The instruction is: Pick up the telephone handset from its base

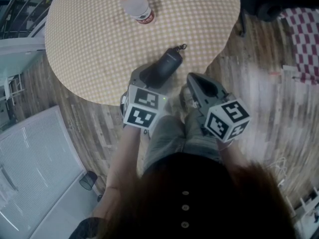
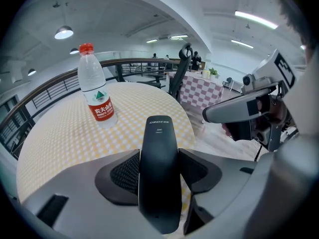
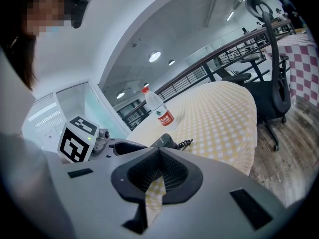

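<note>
Checked table w/ bottle: L gripper pinches handset, pick-up seemingly done; R gripper pressed together, empty; next, hold steady.

— What is met on the round yellow-checked table?
— A clear plastic bottle with a red cap is stood at twelve o'clock. Six o'clock is taken by the black telephone handset. Nine and three are left free.

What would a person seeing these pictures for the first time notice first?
The black telephone handset stands out first, clamped in the left gripper over the near edge of the round checked table. Next comes the water bottle with its red cap, upright on the table's far side. The right gripper is shut and empty.
</note>
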{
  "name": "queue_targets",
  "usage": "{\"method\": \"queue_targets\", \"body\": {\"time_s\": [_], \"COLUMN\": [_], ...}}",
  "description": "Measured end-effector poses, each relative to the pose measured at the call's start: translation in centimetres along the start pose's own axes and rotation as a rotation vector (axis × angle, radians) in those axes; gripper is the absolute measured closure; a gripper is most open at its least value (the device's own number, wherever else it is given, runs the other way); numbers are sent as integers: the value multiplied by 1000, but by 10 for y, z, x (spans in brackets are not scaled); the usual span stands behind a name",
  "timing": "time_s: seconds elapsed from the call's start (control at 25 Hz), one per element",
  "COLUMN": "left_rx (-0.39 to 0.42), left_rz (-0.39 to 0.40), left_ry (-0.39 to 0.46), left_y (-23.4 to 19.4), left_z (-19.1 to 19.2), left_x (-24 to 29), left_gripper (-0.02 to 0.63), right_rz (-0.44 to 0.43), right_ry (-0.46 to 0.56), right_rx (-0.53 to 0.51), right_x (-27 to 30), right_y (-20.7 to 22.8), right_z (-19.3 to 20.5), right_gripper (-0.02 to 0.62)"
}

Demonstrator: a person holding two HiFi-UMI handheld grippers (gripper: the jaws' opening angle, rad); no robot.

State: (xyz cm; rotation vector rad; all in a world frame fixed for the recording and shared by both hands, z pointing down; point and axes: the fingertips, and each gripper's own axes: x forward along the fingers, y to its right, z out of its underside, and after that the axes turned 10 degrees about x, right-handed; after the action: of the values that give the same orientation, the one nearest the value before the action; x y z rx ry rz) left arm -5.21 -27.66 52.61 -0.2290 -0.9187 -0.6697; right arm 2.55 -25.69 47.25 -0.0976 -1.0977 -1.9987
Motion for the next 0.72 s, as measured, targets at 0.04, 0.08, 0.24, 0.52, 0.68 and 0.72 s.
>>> {"method": "queue_targets", "body": {"time_s": [0.04,0.08,0.24,0.52,0.68,0.72], "left_rx": [-4,-6,-12,-39,-74,-84], "left_rz": [-4,-9,-20,-37,-43,-46], "left_ry": [5,10,39,115,189,207], "left_y": [-1,-2,-4,-6,-10,-12], "left_z": [-2,-3,-12,-31,-46,-49], "left_x": [-1,-1,-8,-21,-37,-41], "left_gripper": [353,353,353,353,353,353], "right_rz": [0,0,-5,-6,-6,-9], "right_ry": [1,1,11,39,52,55], "right_rx": [-2,-5,-24,-63,-90,-97], "right_x": [0,0,-3,-11,-17,-18], "right_y": [0,-1,-7,-12,-20,-22], "right_z": [-1,-1,-6,-21,-29,-32], "right_gripper": [586,586,586,586,586,586]}}
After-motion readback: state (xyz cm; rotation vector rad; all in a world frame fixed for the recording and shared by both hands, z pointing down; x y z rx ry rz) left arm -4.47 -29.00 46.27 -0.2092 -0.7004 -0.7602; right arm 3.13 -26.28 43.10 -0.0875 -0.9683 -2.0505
